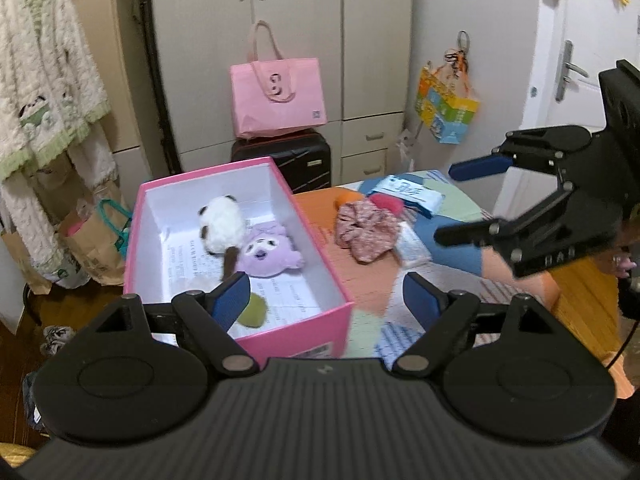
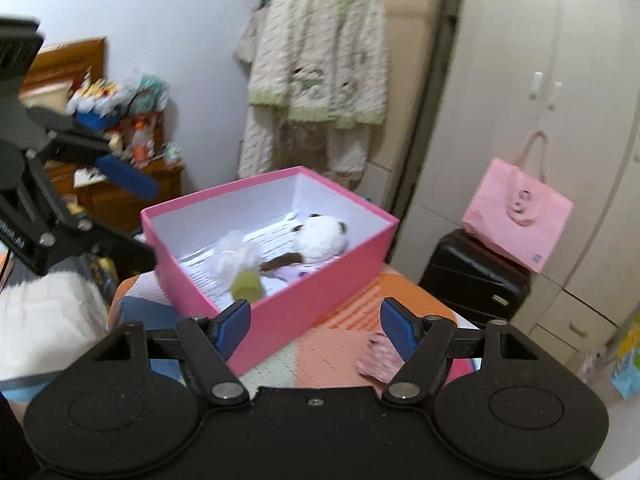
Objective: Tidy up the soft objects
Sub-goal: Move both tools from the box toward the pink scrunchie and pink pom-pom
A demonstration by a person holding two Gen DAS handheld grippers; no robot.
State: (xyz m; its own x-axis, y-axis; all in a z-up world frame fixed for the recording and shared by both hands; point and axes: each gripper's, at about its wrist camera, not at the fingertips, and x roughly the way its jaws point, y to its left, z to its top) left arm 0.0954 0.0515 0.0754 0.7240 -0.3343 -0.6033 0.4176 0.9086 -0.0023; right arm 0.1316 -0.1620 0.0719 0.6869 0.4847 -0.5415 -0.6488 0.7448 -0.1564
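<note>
Pink cardboard forms the open box [image 1: 240,264], the landmark here; it sits on a patchwork cloth surface [image 1: 360,280] that may be a bed or a tabletop. Inside the box lie a white-and-brown plush [image 1: 222,226], a purple plush [image 1: 266,252], a green pad [image 1: 253,309] near the front wall and, in the right wrist view, something white and crumpled [image 2: 234,256]. To the right of the box, well apart from its wall, rest a floral scrunchie [image 1: 366,228], an orange ball [image 1: 347,199], a red ball [image 1: 386,202] and a light blue packet [image 1: 404,192].

The left gripper [image 1: 326,298] hovers over the box's near right corner, fingers spread wide and holding nothing. The right gripper [image 1: 456,204] hangs to the right of the box above the loose items, fingers also wide apart and empty.

The scrunchie is likely light, limp and compressible; pinching its bunched middle should hold best, as a thin edge may slip free. The box walls are stiff and tall, so any item must be lifted over the rim. Open cloth lies between box and scrunchie, giving room to descend.
</note>
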